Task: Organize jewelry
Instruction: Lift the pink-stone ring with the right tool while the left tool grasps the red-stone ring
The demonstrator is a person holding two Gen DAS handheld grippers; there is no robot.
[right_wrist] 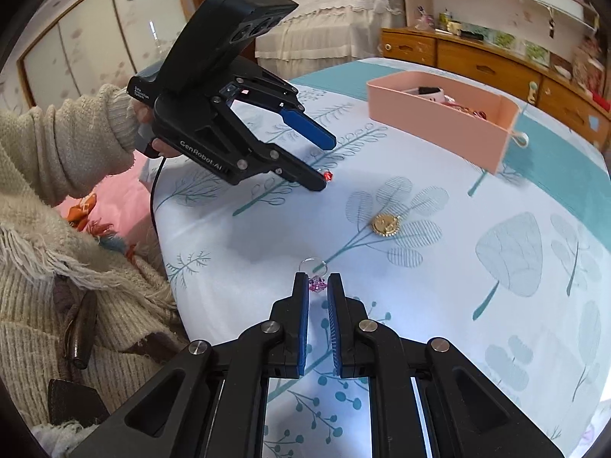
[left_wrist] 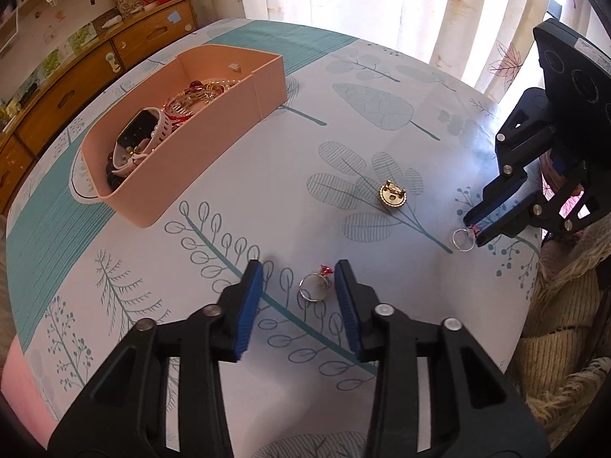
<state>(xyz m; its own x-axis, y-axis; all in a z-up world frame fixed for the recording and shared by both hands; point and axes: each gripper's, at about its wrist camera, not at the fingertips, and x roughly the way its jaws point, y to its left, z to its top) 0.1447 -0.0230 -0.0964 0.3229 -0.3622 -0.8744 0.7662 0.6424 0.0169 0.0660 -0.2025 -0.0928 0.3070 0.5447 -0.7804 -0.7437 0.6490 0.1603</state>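
Observation:
My left gripper [left_wrist: 299, 273] is open, its blue pads on either side of a silver ring with a red stone [left_wrist: 315, 285] lying on the tablecloth; the ring's stone shows at the lower fingertip in the right wrist view [right_wrist: 327, 176]. My right gripper [right_wrist: 318, 280] is shut on the pink stone of a second silver ring [right_wrist: 313, 266], whose band rests on the cloth; this also shows in the left wrist view [left_wrist: 464, 239]. A gold round brooch [left_wrist: 392, 195] [right_wrist: 385, 224] lies between the rings and the pink box [left_wrist: 214, 152] [right_wrist: 439, 122].
The pink box holds a watch [left_wrist: 141, 129], red bangles [left_wrist: 187, 105] and other pieces. A wooden dresser [left_wrist: 88, 76] stands beyond the table. Curtains [left_wrist: 382, 0] hang at the back. The person's knitted sleeve [right_wrist: 57, 152] is at the left.

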